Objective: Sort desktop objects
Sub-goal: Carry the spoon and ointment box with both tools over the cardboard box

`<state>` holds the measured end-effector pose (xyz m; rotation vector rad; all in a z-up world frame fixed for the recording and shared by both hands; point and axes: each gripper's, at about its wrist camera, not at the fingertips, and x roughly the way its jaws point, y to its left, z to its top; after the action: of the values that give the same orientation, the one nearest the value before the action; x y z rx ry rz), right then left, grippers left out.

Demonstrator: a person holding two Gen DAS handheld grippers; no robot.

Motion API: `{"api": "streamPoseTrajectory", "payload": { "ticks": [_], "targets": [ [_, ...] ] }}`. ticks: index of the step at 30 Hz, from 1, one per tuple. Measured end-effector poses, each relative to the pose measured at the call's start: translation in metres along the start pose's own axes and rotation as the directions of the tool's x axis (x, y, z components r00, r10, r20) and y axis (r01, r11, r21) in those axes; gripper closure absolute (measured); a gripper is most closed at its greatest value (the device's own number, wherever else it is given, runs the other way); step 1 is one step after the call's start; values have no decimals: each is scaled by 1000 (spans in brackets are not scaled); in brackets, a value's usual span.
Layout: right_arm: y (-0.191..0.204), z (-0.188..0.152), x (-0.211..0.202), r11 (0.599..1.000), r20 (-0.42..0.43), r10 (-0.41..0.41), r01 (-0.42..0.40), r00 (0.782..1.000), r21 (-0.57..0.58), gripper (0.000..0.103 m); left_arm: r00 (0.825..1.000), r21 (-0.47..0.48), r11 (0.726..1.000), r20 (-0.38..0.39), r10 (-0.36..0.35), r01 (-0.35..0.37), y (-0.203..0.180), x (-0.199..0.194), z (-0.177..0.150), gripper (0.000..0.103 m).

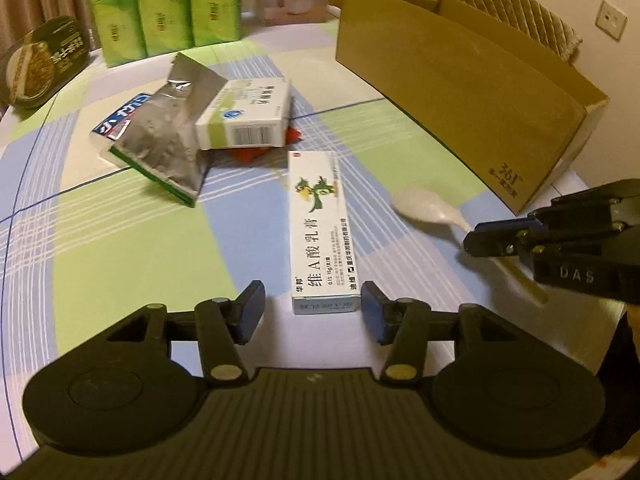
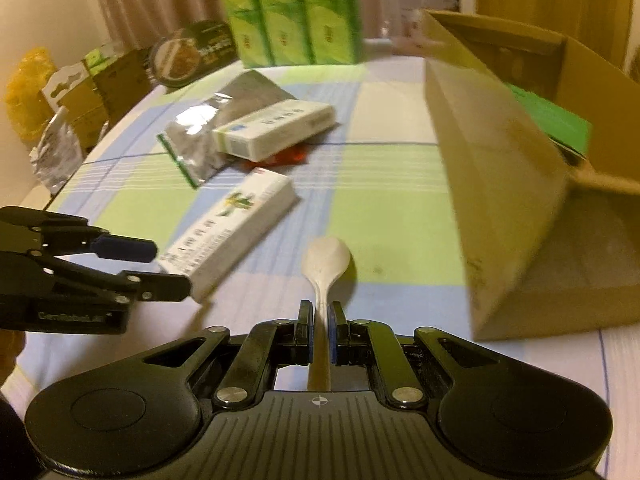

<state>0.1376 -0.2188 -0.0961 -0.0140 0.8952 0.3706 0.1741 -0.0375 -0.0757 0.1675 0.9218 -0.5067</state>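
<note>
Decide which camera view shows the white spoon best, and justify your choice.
The right wrist view: the white spoon lies centred, bowl fully visible, its handle clamped in the right hand-held gripper. The left wrist view shows the spoon near the edge, with its handle blurred and partly hidden behind that gripper.

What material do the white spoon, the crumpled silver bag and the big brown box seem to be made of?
The white spoon looks like matte plastic: pale, smooth, no metallic shine, though ceramic cannot be ruled out. The silver bag looks like metallised foil: sharp creases and bright, mirror-like glints. The brown box looks like plain cardboard: dull tan surface, folded flaps, printed mark near one corner.
</note>
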Motion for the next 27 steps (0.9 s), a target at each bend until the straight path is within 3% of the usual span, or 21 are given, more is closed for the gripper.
{"api": "streamPoseTrajectory", "payload": {
  "ticks": [6,13,27],
  "targets": [
    [5,7,12,1000,9,-28,28,1000,-9,99,999,25,1000,40,5,-6,1,13,14,52],
    [0,10,25,999,11,-50,50,999,-7,99,1000,46,999,27,4,-5,-2,39,28,52],
    [2,13,43,995,17,-63,64,998,-80,93,1000,48,999,30,2,-3,2,41,28,52]
  ]
}}
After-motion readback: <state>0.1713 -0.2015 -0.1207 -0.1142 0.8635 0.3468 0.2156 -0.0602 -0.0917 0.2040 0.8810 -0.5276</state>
